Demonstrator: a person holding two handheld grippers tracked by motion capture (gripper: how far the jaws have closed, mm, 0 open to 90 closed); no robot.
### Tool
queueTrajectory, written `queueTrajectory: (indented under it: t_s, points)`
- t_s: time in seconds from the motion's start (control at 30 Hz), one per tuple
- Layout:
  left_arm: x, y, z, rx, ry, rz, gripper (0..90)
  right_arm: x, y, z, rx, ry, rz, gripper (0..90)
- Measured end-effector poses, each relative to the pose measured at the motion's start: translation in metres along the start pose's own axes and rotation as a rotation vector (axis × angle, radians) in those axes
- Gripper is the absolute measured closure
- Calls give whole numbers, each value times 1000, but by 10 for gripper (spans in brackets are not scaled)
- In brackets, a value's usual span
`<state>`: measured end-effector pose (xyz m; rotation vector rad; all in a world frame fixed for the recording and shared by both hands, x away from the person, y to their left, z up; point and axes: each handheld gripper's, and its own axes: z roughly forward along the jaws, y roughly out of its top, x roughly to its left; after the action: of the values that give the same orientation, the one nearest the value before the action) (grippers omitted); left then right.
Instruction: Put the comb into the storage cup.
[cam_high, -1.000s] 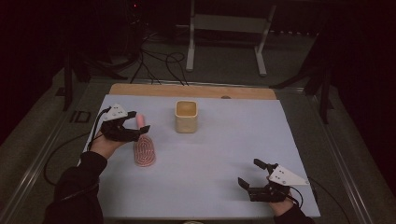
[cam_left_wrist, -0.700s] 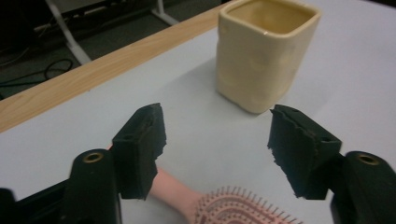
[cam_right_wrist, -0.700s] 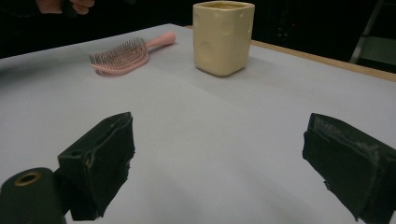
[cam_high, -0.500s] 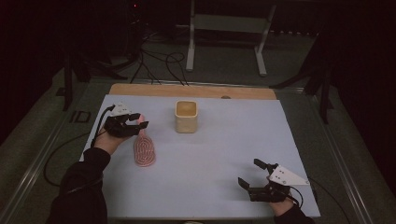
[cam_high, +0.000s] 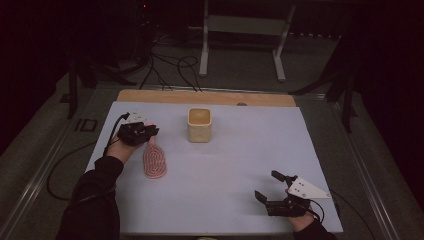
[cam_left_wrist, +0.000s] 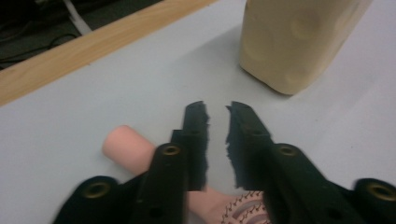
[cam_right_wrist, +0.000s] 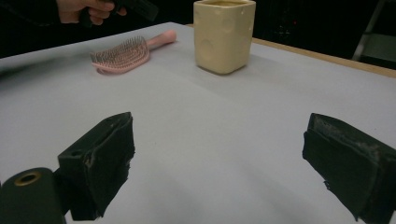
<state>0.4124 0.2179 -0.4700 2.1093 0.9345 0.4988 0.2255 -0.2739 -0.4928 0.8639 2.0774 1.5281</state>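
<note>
Since the earlier frame the left gripper (cam_high: 145, 131) is descending, jaws closing over the pink plastic hairbrush (cam_high: 154, 161) handle (grip unconfirmed); lifting remains; right gripper (cam_high: 274, 192) is idling open

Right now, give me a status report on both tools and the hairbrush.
Left tool has just been closing over the pink plastic hairbrush handle, grip unconfirmed. Right tool open, idle. Yellow square cup stands beside it, apart.
</note>
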Motion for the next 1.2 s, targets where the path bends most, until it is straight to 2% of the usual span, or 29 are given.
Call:
queueTrajectory:
  t_s: [0.17, 0.3, 0.37, 0.7, 0.83, 1.07, 1.13, 1.2]
  points:
    - [2, -1, 8, 32, 7, 6, 900, 0, 0, 0, -1, 1, 2, 89]
    - [2, -4, 16, 69, 10, 16, 900, -1, -1, 0, 1, 5, 6, 89]
    - [4, -5, 20, 99, 24, 25, 900, -1, 0, 0, -2, 4, 5, 89]
    - [9, -9, 33, 163, 29, 27, 900, -1, -1, 0, 1, 7, 14, 89]
    - [10, -12, 34, 156, 22, 15, 900, -1, -1, 0, 2, 10, 17, 89]
    - [11, -11, 34, 157, 22, 16, 900, -1, -1, 0, 1, 8, 14, 89]
    - [10, -10, 33, 162, 33, 37, 900, -1, -1, 0, -1, 7, 13, 89]
    - [11, -10, 33, 164, 38, 40, 900, -1, -1, 0, 0, 6, 14, 89]
